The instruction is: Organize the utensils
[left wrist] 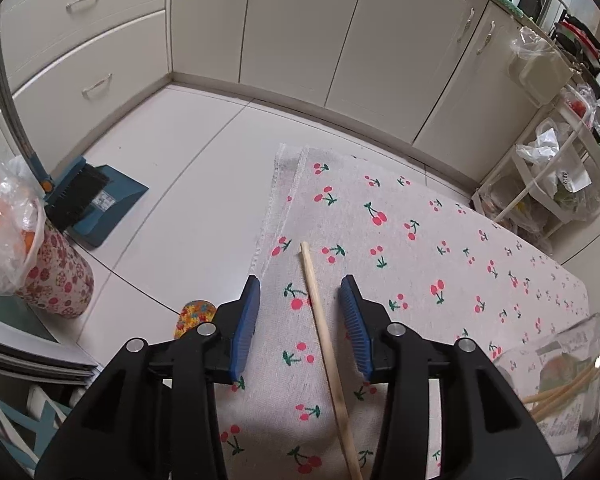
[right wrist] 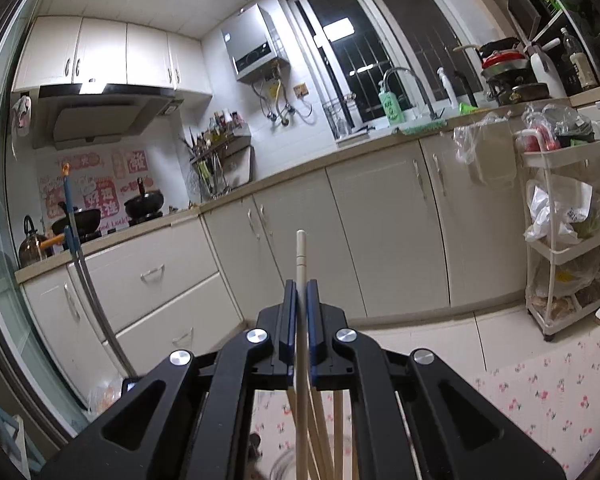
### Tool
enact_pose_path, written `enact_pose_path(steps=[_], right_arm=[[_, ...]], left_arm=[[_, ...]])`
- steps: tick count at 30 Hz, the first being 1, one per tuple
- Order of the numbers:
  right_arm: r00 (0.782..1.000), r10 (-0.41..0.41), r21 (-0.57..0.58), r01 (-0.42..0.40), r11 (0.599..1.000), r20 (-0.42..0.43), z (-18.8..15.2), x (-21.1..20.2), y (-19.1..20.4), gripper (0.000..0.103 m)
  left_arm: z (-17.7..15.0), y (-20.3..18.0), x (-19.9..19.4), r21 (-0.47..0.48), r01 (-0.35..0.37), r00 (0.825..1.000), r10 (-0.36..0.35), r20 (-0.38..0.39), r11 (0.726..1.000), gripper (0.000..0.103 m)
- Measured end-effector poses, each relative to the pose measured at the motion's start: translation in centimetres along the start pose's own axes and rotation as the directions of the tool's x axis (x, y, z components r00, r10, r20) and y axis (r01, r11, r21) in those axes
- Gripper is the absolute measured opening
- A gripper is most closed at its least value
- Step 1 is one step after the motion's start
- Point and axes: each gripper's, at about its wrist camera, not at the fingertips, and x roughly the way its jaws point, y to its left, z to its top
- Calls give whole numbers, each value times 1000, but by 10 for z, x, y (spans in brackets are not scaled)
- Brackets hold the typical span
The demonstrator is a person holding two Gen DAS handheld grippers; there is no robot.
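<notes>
Left gripper [left wrist: 300, 292] narrowly parted – chopstick [left wrist: 327, 354] on cherry cloth [left wrist: 420, 248] lies between pads, untouched; right gripper [right wrist: 301, 294] clamps pale chopstick [right wrist: 301, 256].

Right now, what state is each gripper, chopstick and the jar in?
Left gripper: open, straddling a chopstick without pressing it.
Chopstick on the cloth: lying flat, loose.
Right gripper: shut on a pale chopstick.
Pale chopstick: held, tip past the gripper.
Glass jar: holding several chopsticks.
</notes>
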Motion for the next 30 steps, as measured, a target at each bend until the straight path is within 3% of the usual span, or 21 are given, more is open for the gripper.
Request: enact_pose_path(steps=[3,6,10,17,19,22,24,26,28,30], right_arm=[[1000,8,-32,-8,999,-2,-3,-8,4,6],[1000,14,-46,-14,999,-11,-4,-12,5,19],[1000,11,-45,-11,999,-14,-2,-17,1,23],[999,-8,-4,8,1000,-47,-2,-26,-12,30],[998,-4,16,4,1000,-58,0,-41,-14,37],[989,28,138,-8,990,-142,-7,-77,-25,39],[966,48,182,0,983,-256,-21,-85,-23,40],[921,102,240,-10,971,-377,-44,-83,-20,40],[857,130,247,-3,969,-499,-66,-62,-15,40],[818,128,226,3,974,-561,-81,-43,-10,40]], left_arm=[[-3,1,-5,1,23,1000,-23,1,1000,23],[-5,4,-8,-6,22,1000,-22,11,1000,16],[-3,15,-10,-41,54,999,-54,3,998,6],[-4,23,-9,-54,74,997,-74,4,996,4],[-3,23,-8,-52,74,997,-74,4,996,4],[-3,24,-7,-53,76,997,-76,2,996,4],[-3,24,-8,-52,72,997,-72,4,996,4],[-2,25,-8,-54,72,997,-72,6,996,4],[-2,24,-8,-54,71,997,-71,7,996,4],[-2,24,-7,-54,71,997,-71,6,996,4]])
